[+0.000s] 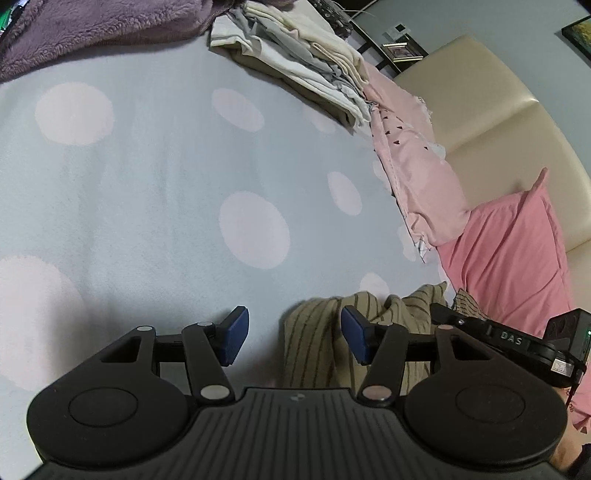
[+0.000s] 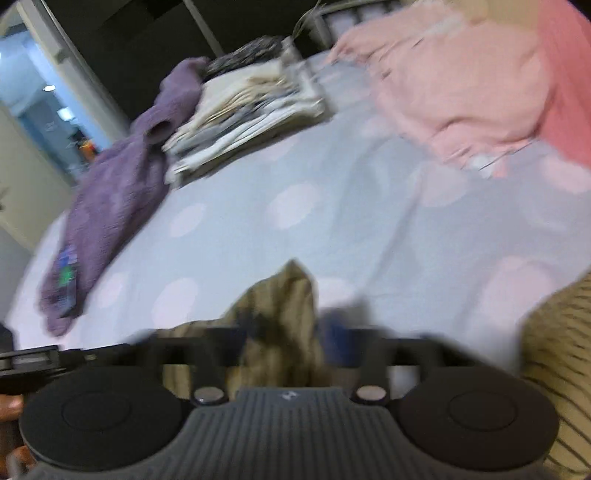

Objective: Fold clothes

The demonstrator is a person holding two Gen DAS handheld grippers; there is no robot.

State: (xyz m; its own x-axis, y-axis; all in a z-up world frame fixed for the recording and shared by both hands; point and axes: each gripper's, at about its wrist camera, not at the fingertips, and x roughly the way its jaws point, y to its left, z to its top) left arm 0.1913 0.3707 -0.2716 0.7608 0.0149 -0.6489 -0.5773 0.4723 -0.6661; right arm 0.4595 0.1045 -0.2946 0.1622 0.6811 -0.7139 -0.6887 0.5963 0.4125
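Striped top (image 2: 284, 314) is pinched by the closed right tool (image 2: 295, 328), bunched at the bed's near edge, likely to be dragged out flat. Left tool (image 1: 291, 338) is held half-open, empty, just left of the top's edge. Open bedspread (image 1: 147, 184) is left ahead; folded stack (image 1: 303, 62) and pink cloth (image 1: 413, 158) lie far right.

A bed spread with a pale blue cover (image 1: 155, 192) dotted with large pink circles fills most of the left wrist view. On it, at the upper left, lies a fuzzy purple garment (image 1: 92, 33); at top centre sits a stack of folded pale clothes (image 1: 303, 62). Down the right edge lie a light pink cloth (image 1: 417, 170) and a deeper pink pillow (image 1: 509, 251). At bottom centre a tan striped garment (image 1: 317, 332) rests bunched on the cover.
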